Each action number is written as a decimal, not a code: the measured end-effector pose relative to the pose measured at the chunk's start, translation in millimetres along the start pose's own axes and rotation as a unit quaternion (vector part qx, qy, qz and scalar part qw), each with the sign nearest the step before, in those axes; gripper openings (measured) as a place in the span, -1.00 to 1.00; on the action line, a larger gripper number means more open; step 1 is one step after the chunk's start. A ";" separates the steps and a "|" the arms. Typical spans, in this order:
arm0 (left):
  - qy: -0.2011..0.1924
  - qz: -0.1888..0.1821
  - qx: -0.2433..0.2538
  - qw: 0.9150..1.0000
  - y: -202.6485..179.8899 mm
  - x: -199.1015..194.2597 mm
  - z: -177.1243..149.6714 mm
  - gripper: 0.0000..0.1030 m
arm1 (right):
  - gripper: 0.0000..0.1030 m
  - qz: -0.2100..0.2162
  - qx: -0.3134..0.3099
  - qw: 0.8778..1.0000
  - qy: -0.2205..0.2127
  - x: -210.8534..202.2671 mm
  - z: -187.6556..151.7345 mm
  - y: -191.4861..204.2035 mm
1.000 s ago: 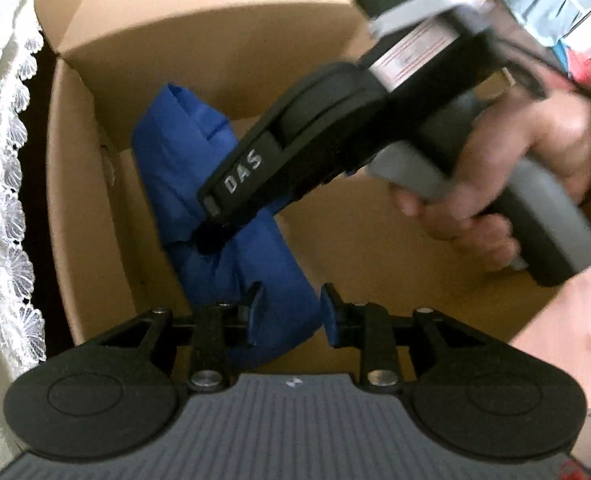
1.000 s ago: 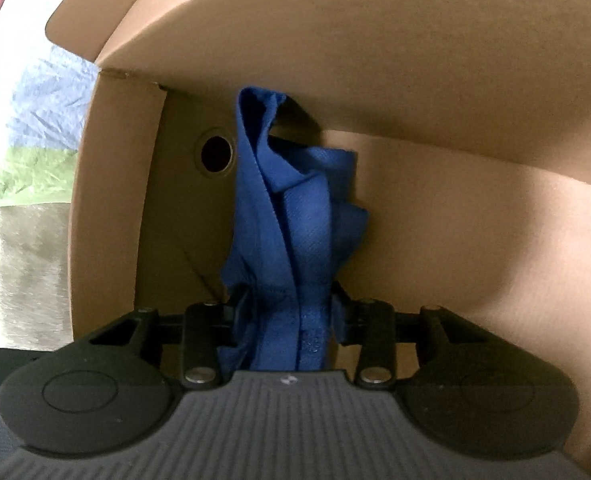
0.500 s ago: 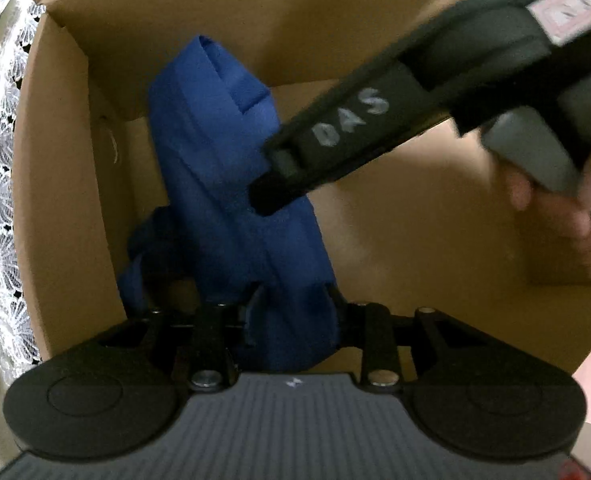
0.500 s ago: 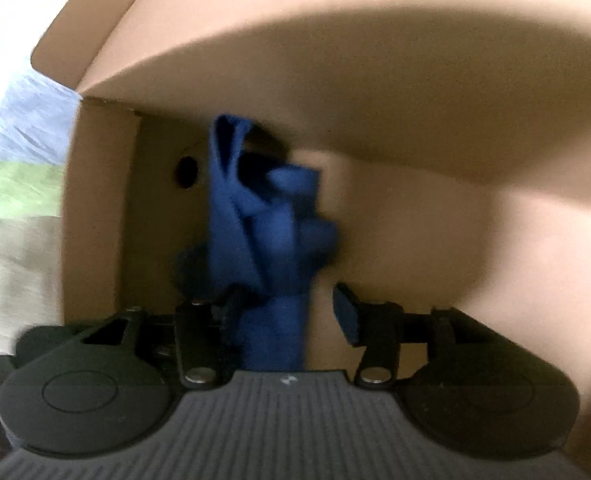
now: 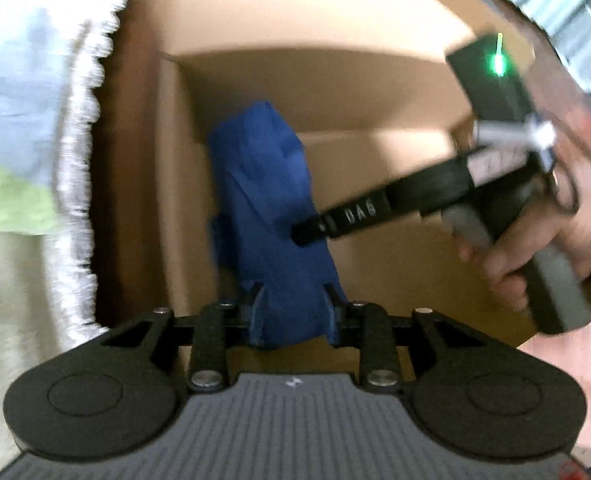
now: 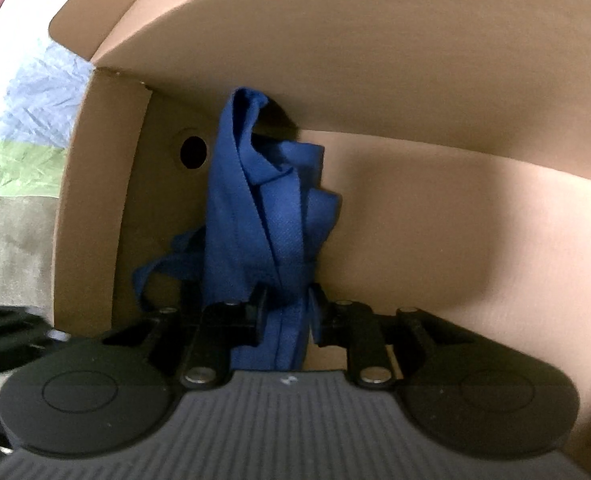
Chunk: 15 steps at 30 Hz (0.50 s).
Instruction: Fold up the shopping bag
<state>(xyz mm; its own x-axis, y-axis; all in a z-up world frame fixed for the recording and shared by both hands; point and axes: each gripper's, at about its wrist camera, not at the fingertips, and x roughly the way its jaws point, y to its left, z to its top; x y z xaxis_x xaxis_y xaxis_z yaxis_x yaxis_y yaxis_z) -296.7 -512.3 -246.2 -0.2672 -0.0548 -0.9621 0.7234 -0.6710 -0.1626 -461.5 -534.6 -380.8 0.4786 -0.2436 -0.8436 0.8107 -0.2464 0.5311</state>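
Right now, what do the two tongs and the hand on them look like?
Left tongs: matte black linkage arms, silver pivot screws, two round black discs, ribbed grey body. Right tongs: black finger lettered "DAS" in white, grey handle, black box with a green LED, white label. Right hand: bare skin, no glove.

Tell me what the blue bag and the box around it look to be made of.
The blue bag looks like soft woven or non-woven fabric, matte: it creases, droops and shows a fine weave texture. The box looks like plain brown corrugated cardboard, dull and uncoated, with a rough cut edge and a punched round hole.
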 end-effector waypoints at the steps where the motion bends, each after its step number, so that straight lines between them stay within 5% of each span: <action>1: -0.005 0.003 -0.007 1.000 3.2 -6.4 -1.8 -0.35 | -0.65 0.001 -0.003 1.000 -0.004 1.6 -2.1 6.2; 15: -0.020 0.012 -0.018 1.000 -11.3 -0.1 4.5 -0.35 | -0.62 0.017 0.032 0.999 -0.018 18.3 -28.0 54.5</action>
<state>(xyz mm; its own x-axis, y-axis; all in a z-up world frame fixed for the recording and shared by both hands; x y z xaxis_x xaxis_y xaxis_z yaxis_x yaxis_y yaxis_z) -307.7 -508.1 -243.3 -0.2744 -0.0994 -0.9565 0.7513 -0.6430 -0.1487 -399.0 -526.2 -369.5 0.4921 -0.2867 -0.8220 0.7702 -0.2967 0.5646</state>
